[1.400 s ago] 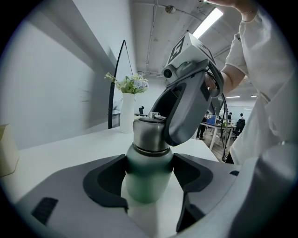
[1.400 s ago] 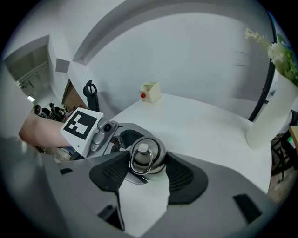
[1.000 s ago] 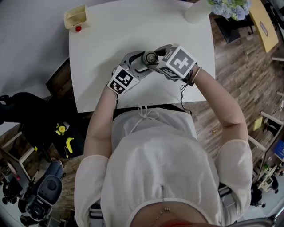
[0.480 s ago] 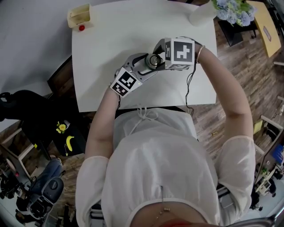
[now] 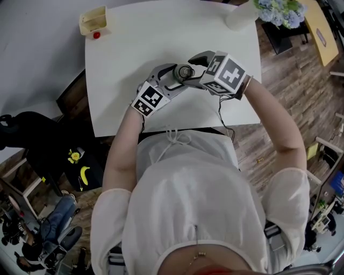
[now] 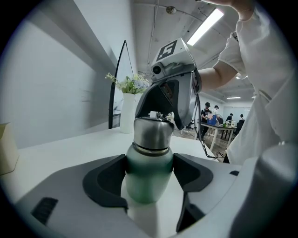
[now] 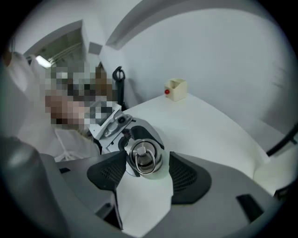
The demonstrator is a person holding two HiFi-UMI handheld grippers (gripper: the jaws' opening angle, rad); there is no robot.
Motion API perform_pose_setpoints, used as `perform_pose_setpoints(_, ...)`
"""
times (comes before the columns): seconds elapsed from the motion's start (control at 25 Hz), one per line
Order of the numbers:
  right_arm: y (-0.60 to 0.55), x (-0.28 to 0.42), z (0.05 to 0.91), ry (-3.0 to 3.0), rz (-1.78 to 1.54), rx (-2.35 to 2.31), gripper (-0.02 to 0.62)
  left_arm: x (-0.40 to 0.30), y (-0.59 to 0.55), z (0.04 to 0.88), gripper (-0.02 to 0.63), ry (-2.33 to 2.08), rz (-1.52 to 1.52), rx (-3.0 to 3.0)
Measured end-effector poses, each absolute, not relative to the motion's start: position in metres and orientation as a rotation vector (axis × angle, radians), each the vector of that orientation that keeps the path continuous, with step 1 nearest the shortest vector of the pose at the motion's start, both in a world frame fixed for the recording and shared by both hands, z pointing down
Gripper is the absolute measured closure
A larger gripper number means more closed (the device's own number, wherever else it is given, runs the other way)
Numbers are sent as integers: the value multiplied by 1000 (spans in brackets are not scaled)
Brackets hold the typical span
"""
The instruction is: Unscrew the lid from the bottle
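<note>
White table (image 5: 123, 48): bare across most of its top, with work taking place near the middle of its front half.

Left gripper (image 5: 173, 77): reaches in from the left. The left gripper view shows both pads pressed against the green body of the bottle (image 6: 148, 172), one on each side, just below the shoulder. Grip is firm and centred.

Right gripper (image 5: 194, 67): comes in from above and the right, angled steeply down over the bottle top. Its jaws have just been opening. The lid (image 7: 144, 155) sits between them, with a clear gap at the right pad; the pads do not press on it.

Bottle: upright, held over the table. Whether its base rests on the surface cannot be told.

Vase (image 5: 239, 16): white, at the far right corner, holding flowers.

Box (image 5: 92, 20): cream, at the far left corner.

Lid: steel, seated on the bottle neck, with a wire ring on top.

Red ball (image 5: 96, 35): just beside the box.
</note>
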State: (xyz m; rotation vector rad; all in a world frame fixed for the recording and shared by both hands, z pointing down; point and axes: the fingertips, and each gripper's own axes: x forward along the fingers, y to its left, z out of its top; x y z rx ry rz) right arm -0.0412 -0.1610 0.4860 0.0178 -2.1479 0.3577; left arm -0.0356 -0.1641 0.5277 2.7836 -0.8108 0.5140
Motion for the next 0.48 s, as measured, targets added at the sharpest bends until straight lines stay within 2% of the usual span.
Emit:
perform_pose_setpoints(0.12, -157, -44, 488, -2166, 476, 182, 295, -37, -164, 527, 268, -818, 504, 2784)
perform_pose_setpoints(0.32, -158, -51, 495, -2156, 491, 355, 298, -37, -164, 527, 268, -817, 502, 2784)
perform_pose_setpoints(0.48, -161, -54, 495, -2154, 483, 439, 327, -36, -164, 527, 268, -819, 497, 2786)
